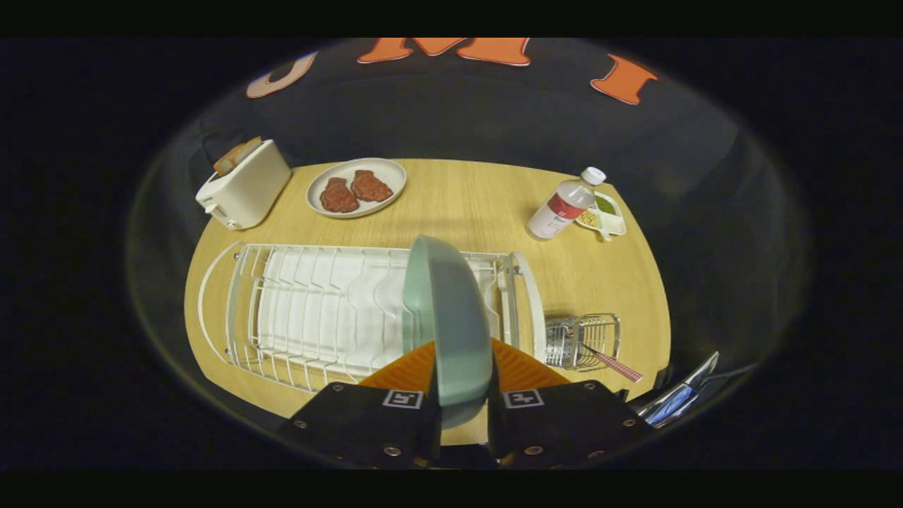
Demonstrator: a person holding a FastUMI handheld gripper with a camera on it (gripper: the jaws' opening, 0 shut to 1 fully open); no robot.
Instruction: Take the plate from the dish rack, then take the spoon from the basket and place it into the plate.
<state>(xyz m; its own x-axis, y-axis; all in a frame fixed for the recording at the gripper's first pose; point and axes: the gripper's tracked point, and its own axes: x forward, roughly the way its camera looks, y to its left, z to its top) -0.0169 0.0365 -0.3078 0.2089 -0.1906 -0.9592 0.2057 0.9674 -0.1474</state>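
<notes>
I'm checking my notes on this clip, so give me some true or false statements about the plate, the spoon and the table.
1. The tool grips the green plate edge-on between its fingers. True.
2. The spoon already lies in the green plate. False: it sits in the wire basket beside the dish rack.
3. The toaster holds bread. True.
4. The bottle lies on its side. False: it stands upright.

Plate [446, 317] between gripper [462, 406] jaws: smooth, satin glaze, looks ceramic. Dish rack [310, 310]: white coated wire, ribbed white plastic tray beneath. Basket [582, 340]: shiny bare metal wire. Surface [465, 204]: matt pale wood grain. Toaster [243, 185]: smooth white plastic. Bottle [564, 204]: translucent plastic, paper label.
</notes>
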